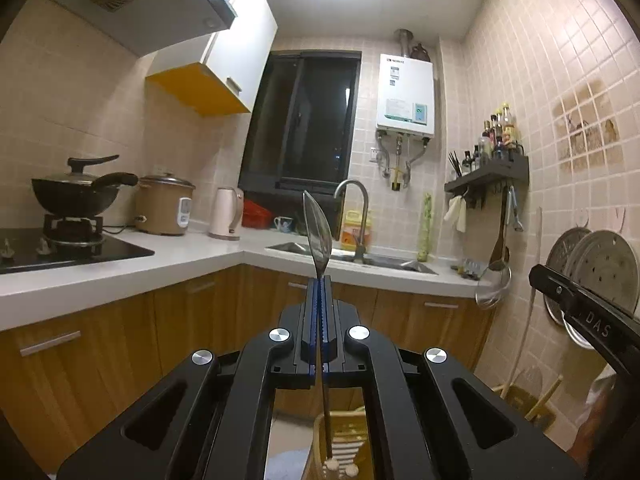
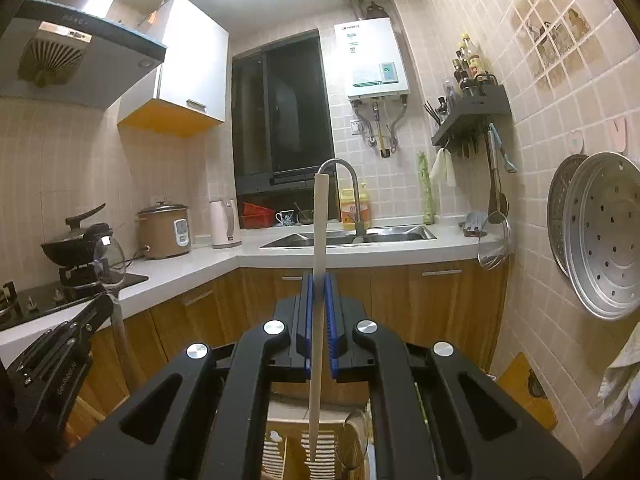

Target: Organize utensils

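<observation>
My left gripper (image 1: 319, 280) is shut on a clear plastic spoon (image 1: 316, 228), held upright with the bowl up and the handle running down toward a wooden utensil holder (image 1: 340, 444) below. My right gripper (image 2: 319, 276) is shut on a long cream chopstick (image 2: 320, 240), upright, its lower end above a slotted wooden holder (image 2: 280, 448). The left gripper with its spoon (image 2: 108, 260) shows at the left of the right wrist view. The right gripper's body (image 1: 584, 312) shows at the right of the left wrist view.
An L-shaped white counter (image 1: 120, 264) carries a wok on the stove (image 1: 76, 196), a rice cooker (image 1: 164, 210), a kettle (image 1: 226, 216) and a sink with a tap (image 1: 360, 256). Metal steamer trays (image 2: 600, 236) and ladles hang on the right tiled wall.
</observation>
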Available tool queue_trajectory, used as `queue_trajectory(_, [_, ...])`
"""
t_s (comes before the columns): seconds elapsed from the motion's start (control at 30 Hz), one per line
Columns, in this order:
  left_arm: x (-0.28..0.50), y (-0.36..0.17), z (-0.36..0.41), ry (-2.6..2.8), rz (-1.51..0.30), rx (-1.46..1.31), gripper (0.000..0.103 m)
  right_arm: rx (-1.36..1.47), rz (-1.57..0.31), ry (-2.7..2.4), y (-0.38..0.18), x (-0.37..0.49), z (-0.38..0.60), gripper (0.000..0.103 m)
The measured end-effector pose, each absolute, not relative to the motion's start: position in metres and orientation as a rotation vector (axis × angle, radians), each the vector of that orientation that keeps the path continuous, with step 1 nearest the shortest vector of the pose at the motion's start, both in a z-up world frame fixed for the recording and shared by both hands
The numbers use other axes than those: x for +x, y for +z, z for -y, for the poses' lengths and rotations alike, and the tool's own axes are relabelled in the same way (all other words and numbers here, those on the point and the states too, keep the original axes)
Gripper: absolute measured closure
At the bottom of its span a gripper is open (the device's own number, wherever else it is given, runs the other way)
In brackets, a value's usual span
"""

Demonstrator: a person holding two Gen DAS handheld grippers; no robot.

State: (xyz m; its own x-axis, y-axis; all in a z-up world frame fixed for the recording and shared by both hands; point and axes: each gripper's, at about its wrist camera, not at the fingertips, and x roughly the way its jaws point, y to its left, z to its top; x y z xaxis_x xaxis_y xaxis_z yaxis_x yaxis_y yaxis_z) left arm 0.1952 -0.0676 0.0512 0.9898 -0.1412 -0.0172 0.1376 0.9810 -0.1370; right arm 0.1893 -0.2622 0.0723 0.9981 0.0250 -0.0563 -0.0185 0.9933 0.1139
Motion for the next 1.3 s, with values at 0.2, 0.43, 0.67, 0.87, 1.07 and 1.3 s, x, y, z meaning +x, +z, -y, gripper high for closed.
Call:
queue_trajectory(0.2, [0.175,0.052,0.059,-0.210,-0.046,-0.124,0.095,0.114,-0.121,0.078,0.062,0.172,0.265,0.097])
queue_trajectory(0.43, [0.131,0.064,0.029,-0.252,-0.052,-0.144,0.069,0.179,-0.179,0.137,0.066,0.123,0.280,0.054])
queue_trajectory(0.67, [0.074,0.072,0.012,-0.301,-0.100,-0.151,0.027,0.173,-0.254,0.128,0.065,0.064,0.281,0.044])
queue_trajectory(0.87, [0.029,0.048,0.013,-0.258,-0.163,-0.129,0.012,0.135,-0.309,0.091,0.035,0.026,0.261,0.028])
queue_trajectory(1.07, [0.003,0.015,0.021,-0.138,-0.181,-0.035,0.010,0.089,-0.240,-0.008,-0.003,-0.009,0.239,0.008])
queue_trajectory(1.3, [0.005,-0.014,0.024,-0.073,-0.241,0.007,0.009,0.071,-0.272,-0.084,-0.031,-0.007,0.235,0.008])
